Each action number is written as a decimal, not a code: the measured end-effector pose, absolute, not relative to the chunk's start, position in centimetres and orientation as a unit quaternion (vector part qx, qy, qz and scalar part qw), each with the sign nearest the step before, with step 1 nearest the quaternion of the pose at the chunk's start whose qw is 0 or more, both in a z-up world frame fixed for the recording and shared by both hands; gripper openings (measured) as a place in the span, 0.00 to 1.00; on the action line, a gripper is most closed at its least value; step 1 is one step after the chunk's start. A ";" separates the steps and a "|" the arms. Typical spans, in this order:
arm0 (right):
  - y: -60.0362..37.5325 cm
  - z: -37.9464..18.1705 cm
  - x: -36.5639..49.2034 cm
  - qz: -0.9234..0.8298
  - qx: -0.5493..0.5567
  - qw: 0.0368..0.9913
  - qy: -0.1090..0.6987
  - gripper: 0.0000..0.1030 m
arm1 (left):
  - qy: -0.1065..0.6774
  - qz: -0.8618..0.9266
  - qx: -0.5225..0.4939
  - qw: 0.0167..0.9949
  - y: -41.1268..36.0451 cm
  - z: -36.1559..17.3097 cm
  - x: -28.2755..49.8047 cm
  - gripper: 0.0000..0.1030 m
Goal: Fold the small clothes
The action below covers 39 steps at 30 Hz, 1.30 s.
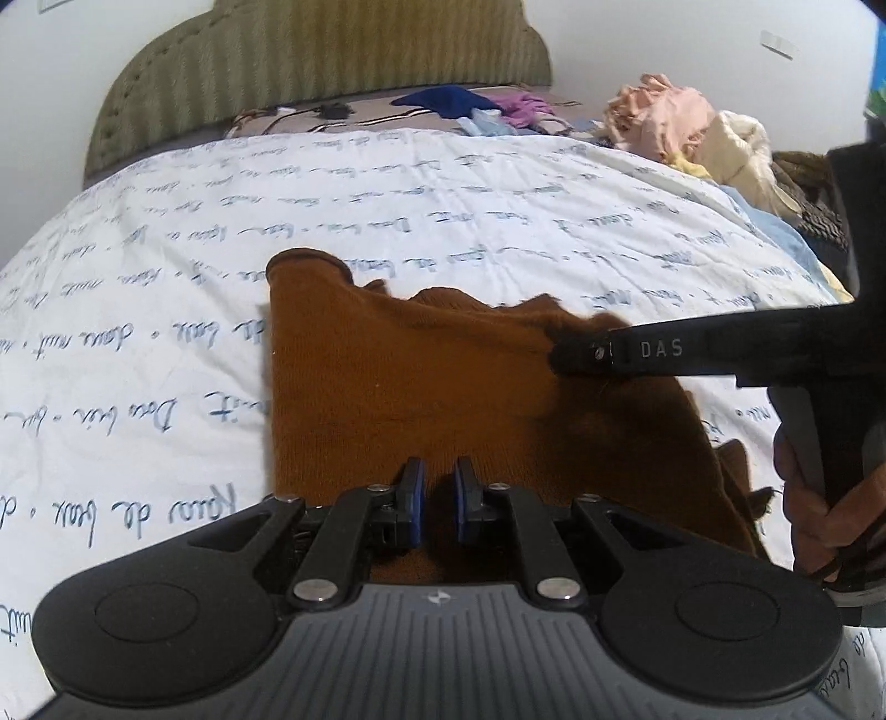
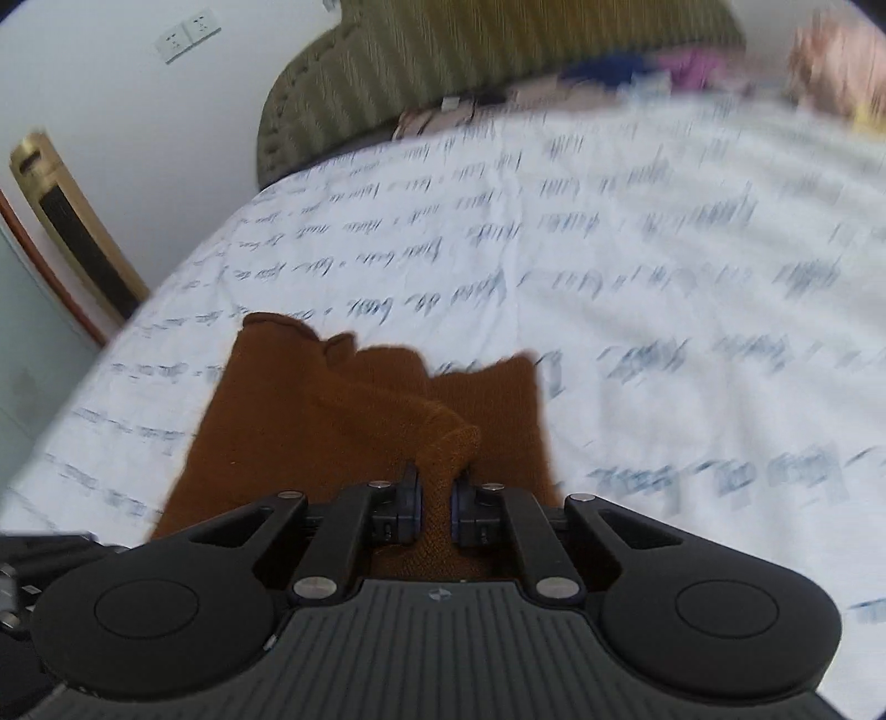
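A small brown knit garment (image 1: 415, 382) lies on the white bedsheet with blue script (image 1: 166, 266). My left gripper (image 1: 439, 490) hovers over the garment's near edge with its jaws close together; I see no cloth between them. My right gripper (image 2: 437, 495) is shut on a bunched fold of the brown garment (image 2: 332, 421) and lifts it off the sheet. In the left wrist view the right gripper (image 1: 570, 357) comes in from the right and pinches the garment's far right corner.
A green padded headboard (image 1: 326, 61) stands at the back. A pile of pink, cream and blue clothes (image 1: 692, 138) lies at the far right of the bed. Dark blue and purple items (image 1: 459, 105) lie near the headboard. A wall socket (image 2: 188, 33) is on the wall.
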State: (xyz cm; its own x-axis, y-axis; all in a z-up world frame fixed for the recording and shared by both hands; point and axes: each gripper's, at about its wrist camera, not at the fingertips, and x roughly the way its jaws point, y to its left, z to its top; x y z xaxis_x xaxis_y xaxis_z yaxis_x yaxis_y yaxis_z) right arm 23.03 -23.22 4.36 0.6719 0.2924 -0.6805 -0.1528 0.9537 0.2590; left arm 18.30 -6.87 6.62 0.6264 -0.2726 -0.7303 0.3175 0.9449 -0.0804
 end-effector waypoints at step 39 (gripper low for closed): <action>-23.1 3.4 14.4 0.085 0.080 0.919 0.376 0.18 | 0.357 -0.110 0.110 0.921 -5.2 5.7 15.5 0.13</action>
